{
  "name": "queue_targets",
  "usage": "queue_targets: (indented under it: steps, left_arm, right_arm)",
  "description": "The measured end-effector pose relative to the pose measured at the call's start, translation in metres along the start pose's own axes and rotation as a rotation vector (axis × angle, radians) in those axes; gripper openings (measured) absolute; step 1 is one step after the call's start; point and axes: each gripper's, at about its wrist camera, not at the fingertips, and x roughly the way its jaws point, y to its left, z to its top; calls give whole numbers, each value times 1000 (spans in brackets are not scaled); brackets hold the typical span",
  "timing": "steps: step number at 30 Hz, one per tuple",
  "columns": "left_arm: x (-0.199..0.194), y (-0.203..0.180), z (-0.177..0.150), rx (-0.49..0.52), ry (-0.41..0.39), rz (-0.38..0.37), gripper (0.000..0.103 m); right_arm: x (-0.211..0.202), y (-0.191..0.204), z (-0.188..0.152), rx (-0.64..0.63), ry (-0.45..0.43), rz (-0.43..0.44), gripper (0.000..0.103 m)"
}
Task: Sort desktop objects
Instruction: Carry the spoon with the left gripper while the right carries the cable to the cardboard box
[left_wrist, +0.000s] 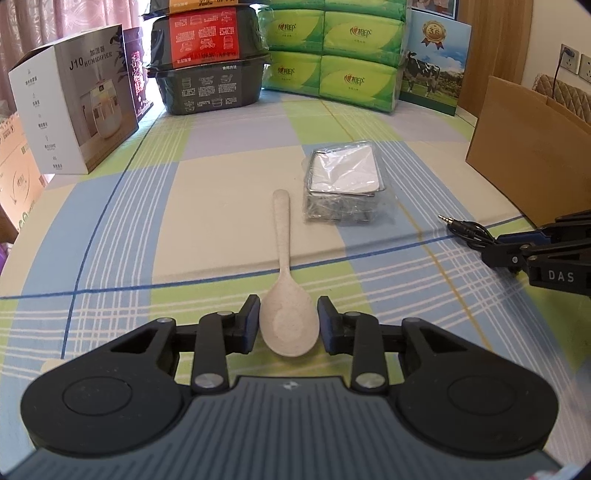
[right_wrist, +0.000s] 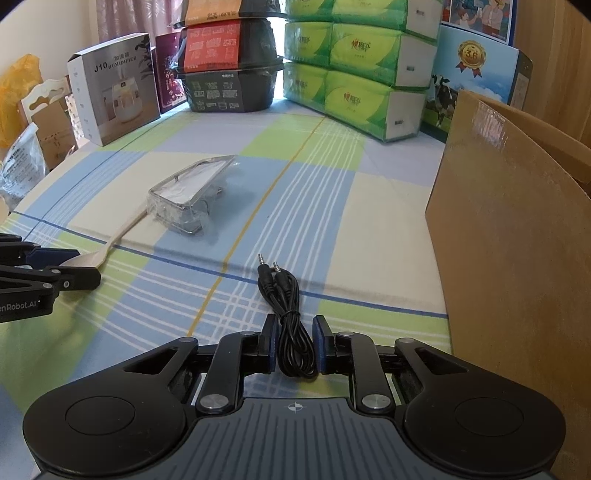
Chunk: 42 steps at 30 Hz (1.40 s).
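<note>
The checked tablecloth (left_wrist: 229, 206) filled both views, with boxes and green tissue packs (left_wrist: 332, 55) stacked along its far edge. Your left gripper (left_wrist: 288, 321) had its fingers spread to either side of the beige spoon (left_wrist: 286, 291), whose bowl lay between the pads with a sliver of gap. Further right sat the plastic-wrapped metal holder (left_wrist: 341, 186). Your right gripper (right_wrist: 294, 341) stood parted around the coiled black audio cable (right_wrist: 290, 314), not yet pinching. The cardboard box (right_wrist: 517, 240) ran off frame.
</note>
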Motion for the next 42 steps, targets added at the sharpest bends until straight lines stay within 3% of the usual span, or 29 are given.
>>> queue_targets:
  steps: [18, 27, 36, 42]
  left_arm:
    - [-21, -7, -1, -71, 26, -7, 28]
    - [-18, -1, -1, -104, 28, -4, 28]
    - [-20, -1, -1, -121, 22, 3, 28]
    - [-33, 1, -3, -144, 10, 8, 28]
  right_arm:
    - [-3, 7, -5, -53, -30, 9, 12]
    - [9, 6, -3, -81, -85, 30, 21]
    - [6, 12, 1, -82, -41, 17, 15]
    - [-10, 19, 2, -82, -63, 9, 14]
